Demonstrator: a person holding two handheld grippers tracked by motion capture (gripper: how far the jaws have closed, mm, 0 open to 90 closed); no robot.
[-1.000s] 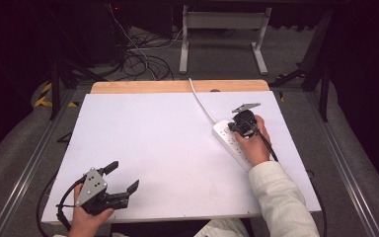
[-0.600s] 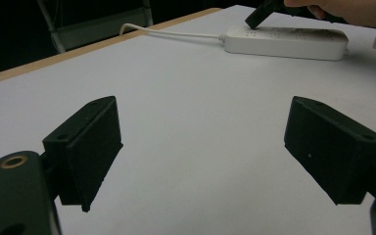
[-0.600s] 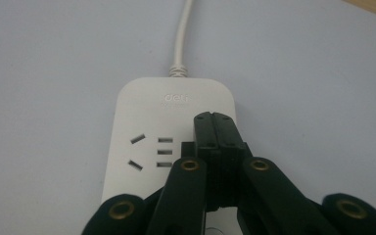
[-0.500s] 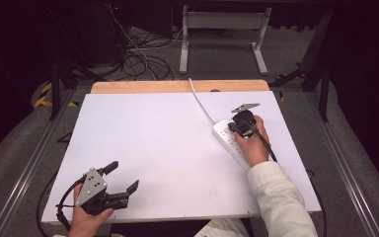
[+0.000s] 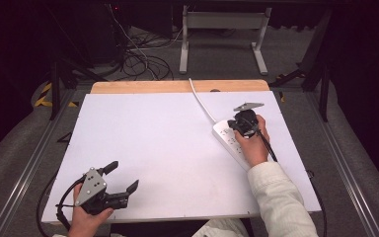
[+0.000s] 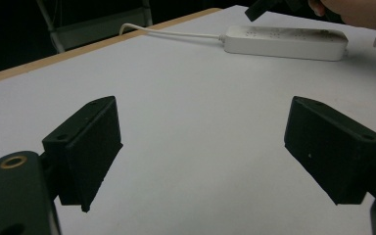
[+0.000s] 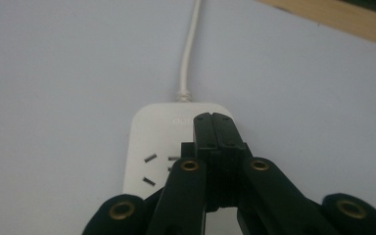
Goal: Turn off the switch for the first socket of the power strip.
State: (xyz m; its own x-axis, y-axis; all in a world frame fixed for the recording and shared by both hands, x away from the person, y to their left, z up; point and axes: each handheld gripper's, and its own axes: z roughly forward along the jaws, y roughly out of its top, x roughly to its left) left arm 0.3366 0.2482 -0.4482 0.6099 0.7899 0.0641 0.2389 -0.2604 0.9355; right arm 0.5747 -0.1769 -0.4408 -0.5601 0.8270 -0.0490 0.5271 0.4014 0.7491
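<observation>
A white power strip (image 5: 225, 136) lies on the right part of the white table, its cord (image 5: 200, 101) running to the far edge. My right gripper (image 5: 240, 123) is shut, jaws pressed together with nothing between them, and its tips sit over the cord end of the power strip (image 7: 154, 142); in the right gripper view the right gripper (image 7: 214, 120) tip is near the strip's top face. My left gripper (image 5: 121, 177) rests at the near left corner with jaws wide open and empty. The left gripper (image 6: 200, 152) faces the power strip (image 6: 286, 42) far off.
The white table (image 5: 153, 138) has a wooden strip (image 5: 143, 87) along its far edge. Cables (image 5: 138, 59) and a metal stand (image 5: 222, 29) are on the floor behind. Rails run along both sides of the table.
</observation>
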